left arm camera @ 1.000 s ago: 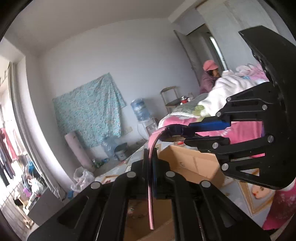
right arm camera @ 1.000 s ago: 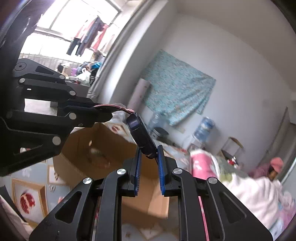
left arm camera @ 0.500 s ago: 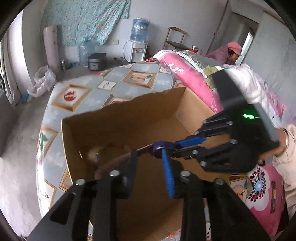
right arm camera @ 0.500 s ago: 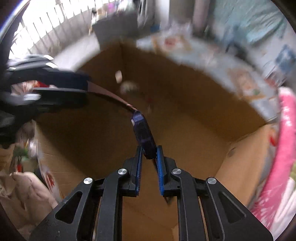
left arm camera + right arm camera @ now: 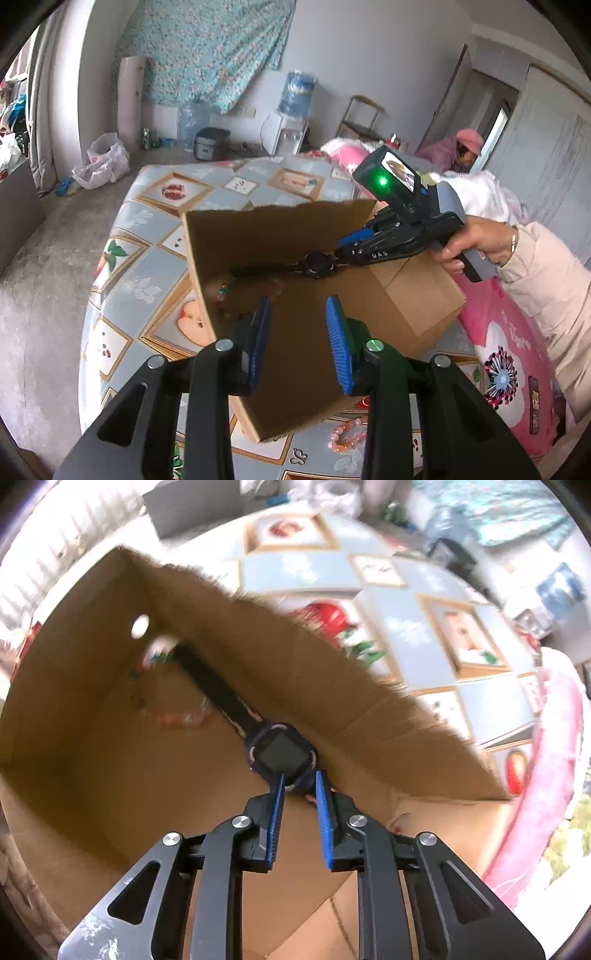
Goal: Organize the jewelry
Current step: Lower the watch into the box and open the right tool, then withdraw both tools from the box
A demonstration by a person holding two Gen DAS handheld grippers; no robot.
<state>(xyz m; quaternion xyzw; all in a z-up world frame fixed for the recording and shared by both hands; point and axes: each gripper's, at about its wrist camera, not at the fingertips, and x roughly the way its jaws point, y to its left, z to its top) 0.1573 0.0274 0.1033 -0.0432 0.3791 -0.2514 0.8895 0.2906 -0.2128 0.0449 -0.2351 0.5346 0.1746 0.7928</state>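
A dark wristwatch (image 5: 281,755) with a square face and a long strap lies inside the open cardboard box (image 5: 92,760); it also shows in the left wrist view (image 5: 317,263). My right gripper (image 5: 298,781) is inside the box with its blue pads slightly apart on either side of the watch's near strap end, and it appears open. My left gripper (image 5: 297,319) is open and empty above the box (image 5: 280,229). Bead bracelets (image 5: 173,716) lie in the box's far corner.
The box stands on a table with a fruit-patterned cloth (image 5: 147,236). A pink bead bracelet (image 5: 345,434) lies on the cloth by the box's near corner. A pink bedspread (image 5: 509,354) is at the right. A person in a pink cap (image 5: 461,147) sits in the background.
Both grippers tilted down from the room view into the box. My left gripper let go of the watch strap and opened. My right gripper lowered the watch into the box and its jaws parted.
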